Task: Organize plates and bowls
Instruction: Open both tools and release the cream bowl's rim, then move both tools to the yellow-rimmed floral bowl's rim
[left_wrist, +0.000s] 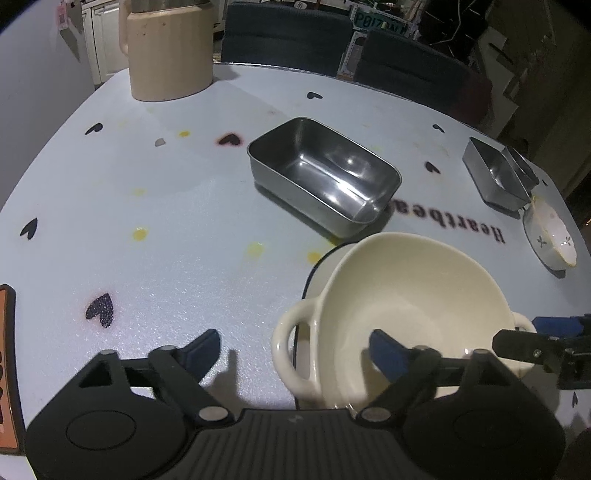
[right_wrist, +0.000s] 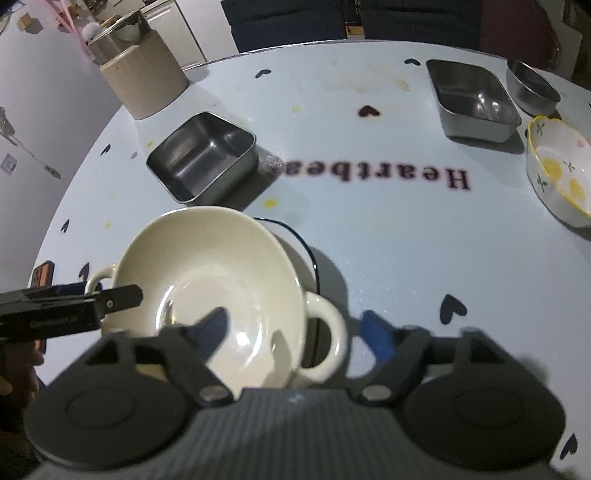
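Observation:
A cream bowl (left_wrist: 406, 295) with two loop handles sits on a white plate with a dark rim (left_wrist: 313, 271) near the table's front. My left gripper (left_wrist: 295, 350) is open, and the bowl's left handle (left_wrist: 286, 354) lies between its blue-padded fingers without touching them. In the right wrist view the same bowl (right_wrist: 207, 266) and plate (right_wrist: 299, 240) show. My right gripper (right_wrist: 295, 330) is open around the other handle (right_wrist: 330, 332), pads apart from it. Each gripper's tip shows in the other's view: the right gripper (left_wrist: 535, 347) and the left gripper (right_wrist: 114, 299).
A steel rectangular tray (left_wrist: 325, 173) stands behind the bowl. Two more steel trays (right_wrist: 472, 99) and a flowered bowl (right_wrist: 557, 173) are at the right. A beige jug (left_wrist: 170, 48) stands at the back left, dark chairs (left_wrist: 288, 33) beyond the table edge, and an orange object (left_wrist: 5, 365) at the left.

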